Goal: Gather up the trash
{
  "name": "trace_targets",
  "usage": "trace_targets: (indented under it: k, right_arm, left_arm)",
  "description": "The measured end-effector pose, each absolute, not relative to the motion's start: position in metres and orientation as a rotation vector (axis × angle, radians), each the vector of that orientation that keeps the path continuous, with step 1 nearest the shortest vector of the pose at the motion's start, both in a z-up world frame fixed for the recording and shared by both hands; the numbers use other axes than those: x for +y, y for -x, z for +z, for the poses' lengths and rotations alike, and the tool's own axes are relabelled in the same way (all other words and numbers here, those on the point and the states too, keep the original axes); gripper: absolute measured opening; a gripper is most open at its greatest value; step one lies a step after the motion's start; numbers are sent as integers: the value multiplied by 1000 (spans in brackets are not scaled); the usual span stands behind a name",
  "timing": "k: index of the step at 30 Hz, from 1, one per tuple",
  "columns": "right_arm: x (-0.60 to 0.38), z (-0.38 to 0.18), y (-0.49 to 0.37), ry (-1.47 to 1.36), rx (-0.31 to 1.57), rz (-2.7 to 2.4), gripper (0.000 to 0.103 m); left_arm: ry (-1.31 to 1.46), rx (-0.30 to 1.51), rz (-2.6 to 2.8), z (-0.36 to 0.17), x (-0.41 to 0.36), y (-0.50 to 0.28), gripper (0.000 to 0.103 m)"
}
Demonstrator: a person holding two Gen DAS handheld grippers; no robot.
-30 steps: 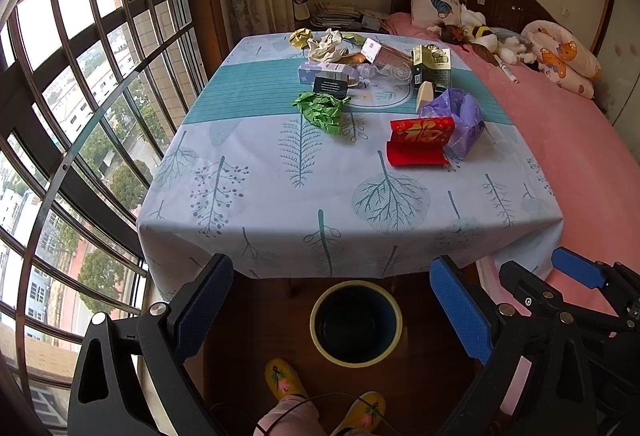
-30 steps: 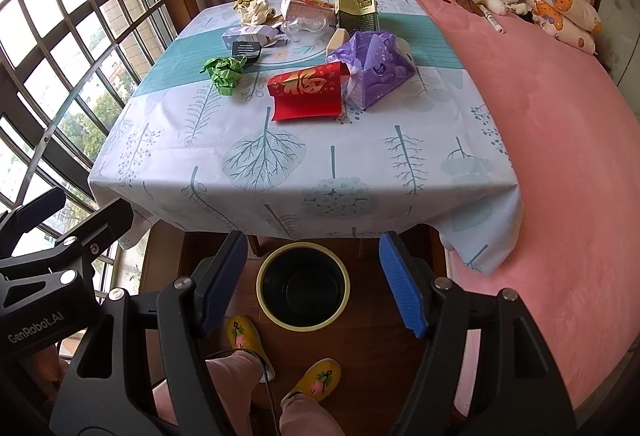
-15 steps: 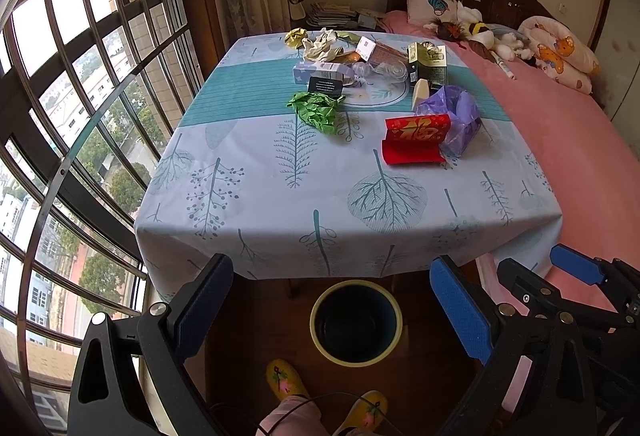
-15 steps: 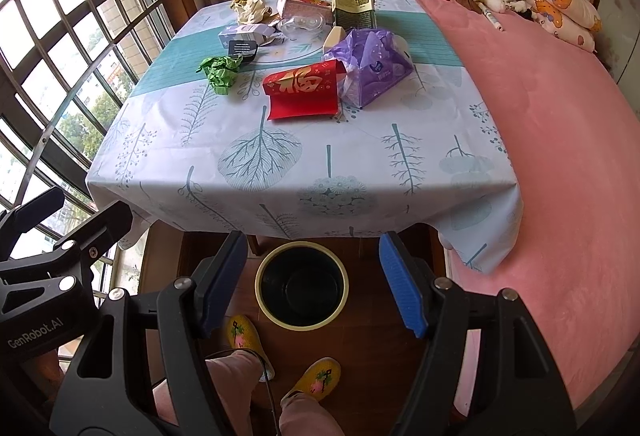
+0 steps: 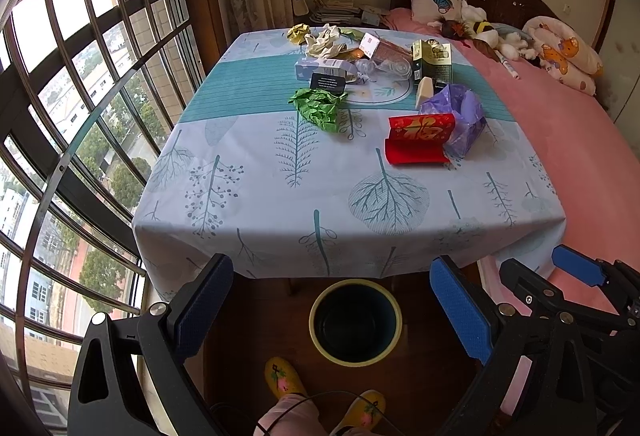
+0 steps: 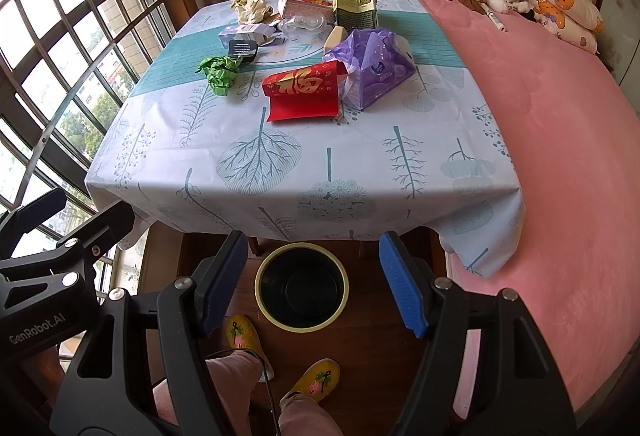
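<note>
Two grippers are hanging empty short of the table's near edge, jaws spread wide on both: left gripper (image 5: 332,312) and right gripper (image 6: 314,278), each framing the bin (image 5: 355,322) on the floor just under that edge.

Item 1, red envelope (image 6: 304,92): lying right of the tabletop's centre, folded, its long axis running across the table, parallel to the near edge. It is the piece of trash nearest the fingers, straight ahead of and above both grippers, well beyond the near edge. The right gripper is sitting slightly nearer to it, by my judgement, since the envelope lies towards the bed-side edge.

Item 2, purple bag (image 6: 372,66): touching the envelope's right end, towards the bed-side edge.

Item 3, green crumpled paper (image 5: 320,106): lying left of the envelope, towards the window-side edge; the left gripper looks the better placed for it.

Item 4, remaining litter: a cream paper wad (image 6: 252,6), cartons and clear plastic are crowding the far edge, out of easy reach for either gripper.

Change against the earlier frames: both cameras are drawing back a little, the table showing slightly farther off and the trash a touch higher in view; nothing on the tabletop is shifting, and the jaws are keeping the same spread.
</note>
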State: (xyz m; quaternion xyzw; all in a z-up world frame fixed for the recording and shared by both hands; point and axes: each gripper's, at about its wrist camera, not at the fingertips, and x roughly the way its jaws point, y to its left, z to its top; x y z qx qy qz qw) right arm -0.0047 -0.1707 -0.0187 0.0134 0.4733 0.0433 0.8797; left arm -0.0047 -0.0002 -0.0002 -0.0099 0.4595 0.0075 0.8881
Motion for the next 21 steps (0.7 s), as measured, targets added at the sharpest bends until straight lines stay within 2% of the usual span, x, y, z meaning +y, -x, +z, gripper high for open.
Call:
trace_targets:
  k: [21]
  right_arm:
    - [-167, -8, -12, -29, 974, 118, 67]
  left_arm:
    - [2, 954, 26, 4, -1, -12, 101]
